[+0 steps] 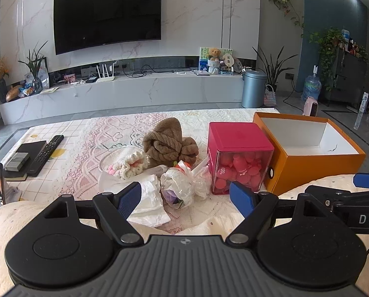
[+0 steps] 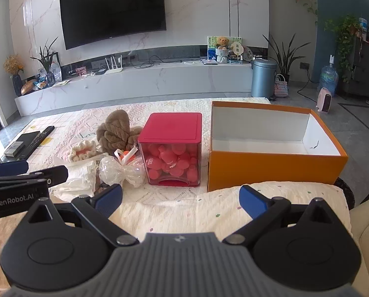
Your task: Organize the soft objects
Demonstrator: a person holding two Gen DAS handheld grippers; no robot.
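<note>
— Both grippers, left (image 1: pixel 185 196) and right (image 2: pixel 180 199), hang with fingers wide, empty; soft pile (image 1: pixel 169 163) sits left of the box (image 2: pixel 271 165).
— You risk snagging the lace cloth (image 1: pixel 90 148) or knocking the red tub (image 2: pixel 173 148).

Brown plush towel (image 1: pixel 170 143), twisted into thick rope-like folds, heaped at far side of the cluster. Cream-and-pink crocheted piece (image 1: pixel 126 164) lies left of and nearer than it, touching. Crumpled white tissue (image 1: pixel 148 203) nearest, flat on the lace cloth. Clear crinkled plastic bundle (image 1: pixel 184 185) tied with white ribbon, just right of tissue. Open orange cardboard box (image 1: pixel 308 163), white inside, far right, upright.
</note>
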